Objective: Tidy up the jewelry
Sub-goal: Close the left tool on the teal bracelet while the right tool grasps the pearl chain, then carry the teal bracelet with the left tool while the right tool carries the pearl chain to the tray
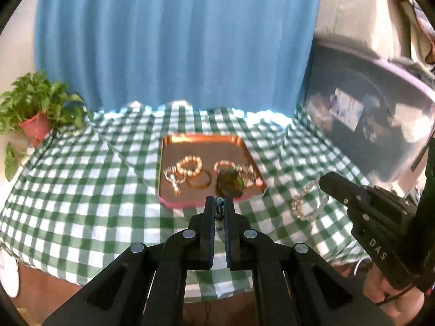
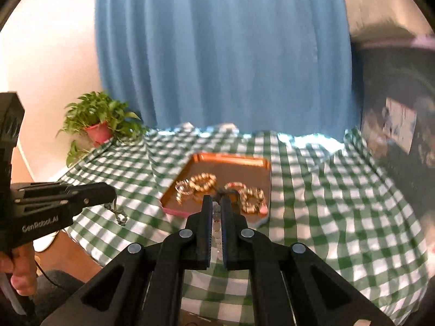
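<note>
A copper tray (image 1: 201, 142) (image 2: 231, 160) with a pink front edge lies on the green checked cloth. In it are several beaded bracelets (image 1: 190, 165) (image 2: 204, 182) and a dark green pendant (image 1: 229, 184). My left gripper (image 1: 218, 203) (image 2: 110, 190) is above the cloth in front of the tray, shut on a dark beaded cord (image 1: 219, 210) whose end dangles (image 2: 118, 213). My right gripper (image 2: 216, 203) (image 1: 325, 180) is to its right, shut on a clear crystal bracelet (image 1: 304, 203) (image 2: 216, 217) that hangs in a loop. A hand (image 2: 21, 271) holds the left gripper's handle.
A potted plant (image 1: 35, 108) (image 2: 100, 119) in a red pot stands at the table's far left corner. A blue curtain (image 1: 174, 40) hangs behind the table. A dark glossy appliance (image 1: 367, 114) borders the right side. The cloth (image 1: 81, 190) hangs over the near edge.
</note>
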Motion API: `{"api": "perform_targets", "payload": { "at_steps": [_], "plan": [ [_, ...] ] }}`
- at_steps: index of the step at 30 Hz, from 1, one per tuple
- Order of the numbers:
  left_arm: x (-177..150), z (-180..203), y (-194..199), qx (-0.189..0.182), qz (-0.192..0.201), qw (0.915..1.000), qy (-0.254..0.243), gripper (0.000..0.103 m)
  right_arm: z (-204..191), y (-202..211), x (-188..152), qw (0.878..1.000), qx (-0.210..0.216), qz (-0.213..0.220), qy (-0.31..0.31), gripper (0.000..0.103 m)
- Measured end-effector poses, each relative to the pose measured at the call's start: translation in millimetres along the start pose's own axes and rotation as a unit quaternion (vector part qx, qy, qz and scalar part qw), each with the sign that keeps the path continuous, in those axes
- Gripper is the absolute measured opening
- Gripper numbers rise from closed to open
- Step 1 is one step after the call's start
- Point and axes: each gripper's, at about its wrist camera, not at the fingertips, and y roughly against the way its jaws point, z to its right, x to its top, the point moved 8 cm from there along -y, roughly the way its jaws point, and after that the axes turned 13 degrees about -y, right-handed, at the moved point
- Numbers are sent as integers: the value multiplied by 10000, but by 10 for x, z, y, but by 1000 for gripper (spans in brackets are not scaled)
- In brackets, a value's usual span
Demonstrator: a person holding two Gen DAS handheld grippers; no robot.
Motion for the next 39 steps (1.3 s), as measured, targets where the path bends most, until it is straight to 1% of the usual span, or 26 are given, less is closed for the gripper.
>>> {"api": "perform_targets", "payload": {
  "at_steps": [3, 7, 9, 12, 14, 21, 27, 32, 34, 39],
  "plan": [
    [130, -8, 169, 100, 223, 9997, -52, 6, -85, 168, 145, 9998, 96, 186, 18, 5],
    [305, -71, 290, 51, 558, 9984, 34, 6, -158, 273, 302, 9992, 169, 346, 112, 5],
    [375, -129, 274, -16, 677, 9976, 129, 6, -167, 273, 373, 9989, 181, 396, 149, 5],
    [461, -210, 193, -144, 772, 9966, 256, 6, -159, 226, 470, 9988, 230, 423, 130, 5],
    [512, -262, 103, -162, 791, 9963, 288, 6, -158, 153, 532, 9986, 213, 466, 162, 5],
    [608, -346, -363, -135, 609, 9977, 263, 6, -86, -245, 584, 9993, 73, 364, 85, 5],
    [583, -444, -910, -82, 331, 9991, 256, 6, 7, -678, 581, 9994, -16, 310, 146, 5],
    [423, -546, -1436, 65, -9, 9996, 282, 6, 162, -1037, 526, 9998, -75, 177, 67, 5],
    [325, -566, -1639, 44, -189, 9994, 286, 6, 250, -1190, 469, 9999, -111, 82, 17, 5],
    [148, -621, -1977, 12, -456, 9984, 348, 6, 408, -1517, 330, 9996, -249, -158, 12, 5]
  ]
}}
